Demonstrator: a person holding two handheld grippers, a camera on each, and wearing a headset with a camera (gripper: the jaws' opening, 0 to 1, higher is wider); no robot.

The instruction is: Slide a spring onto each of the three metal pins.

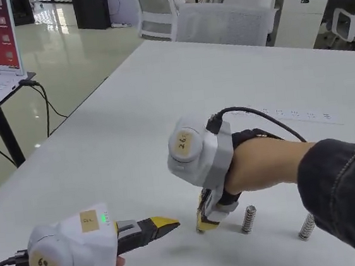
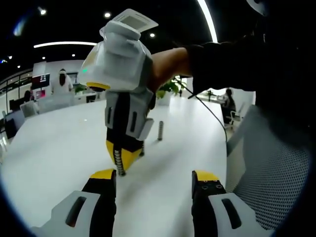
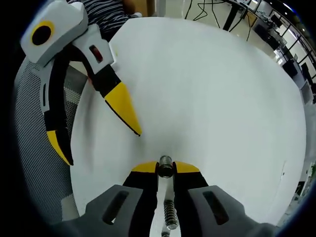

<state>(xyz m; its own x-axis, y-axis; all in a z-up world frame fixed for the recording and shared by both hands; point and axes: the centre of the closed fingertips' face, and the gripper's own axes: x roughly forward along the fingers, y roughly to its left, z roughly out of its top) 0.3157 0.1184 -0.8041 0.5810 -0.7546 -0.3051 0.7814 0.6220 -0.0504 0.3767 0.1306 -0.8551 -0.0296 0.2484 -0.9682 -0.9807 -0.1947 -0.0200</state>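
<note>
Right gripper pinches a coiled steel spring at its tips, nose down toward the white tabletop, probably seating it on a pin; left gripper hovers alongside, jaws spread

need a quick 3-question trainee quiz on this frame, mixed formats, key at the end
1. True or false: the left gripper has its jaws apart and holds nothing.
2. What do the jaws of the right gripper clamp? A) a spring B) a cable C) a screwdriver
3. In the head view, how many springs stand upright on the white table beside the right gripper?
Key: 1 true. 2 A, the held spring. 3 two, the standing springs.
</note>
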